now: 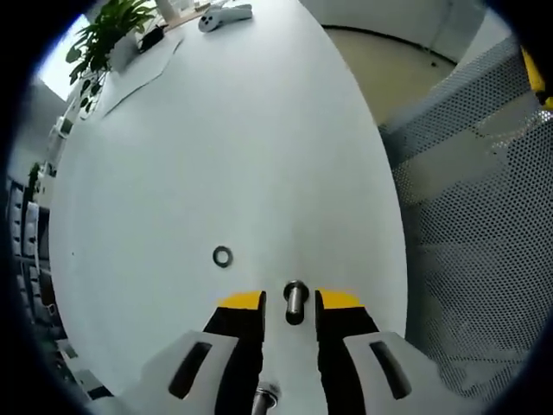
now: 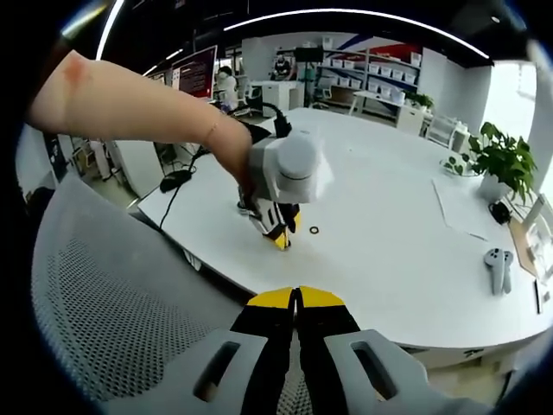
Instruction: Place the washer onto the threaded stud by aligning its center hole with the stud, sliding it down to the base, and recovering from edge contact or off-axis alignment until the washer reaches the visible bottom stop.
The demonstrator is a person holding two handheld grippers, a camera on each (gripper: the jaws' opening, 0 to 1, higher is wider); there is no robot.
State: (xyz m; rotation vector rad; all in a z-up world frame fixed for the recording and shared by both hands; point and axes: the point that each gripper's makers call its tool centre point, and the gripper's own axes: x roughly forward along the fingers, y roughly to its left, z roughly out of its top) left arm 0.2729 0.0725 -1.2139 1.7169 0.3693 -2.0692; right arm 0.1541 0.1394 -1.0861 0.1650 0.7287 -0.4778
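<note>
The left tool is straddling the upright threaded stud on the white counter, its jaws open with a gap either side. The washer is lying flat just beside the stud, ahead-left. The right tool, jaws closed on nothing, is hovering well apart from the stud, so the left is nearer.

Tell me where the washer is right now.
In the left gripper view the washer lies flat on the white table, just up-left of the stud standing between the left gripper jaws.
</note>
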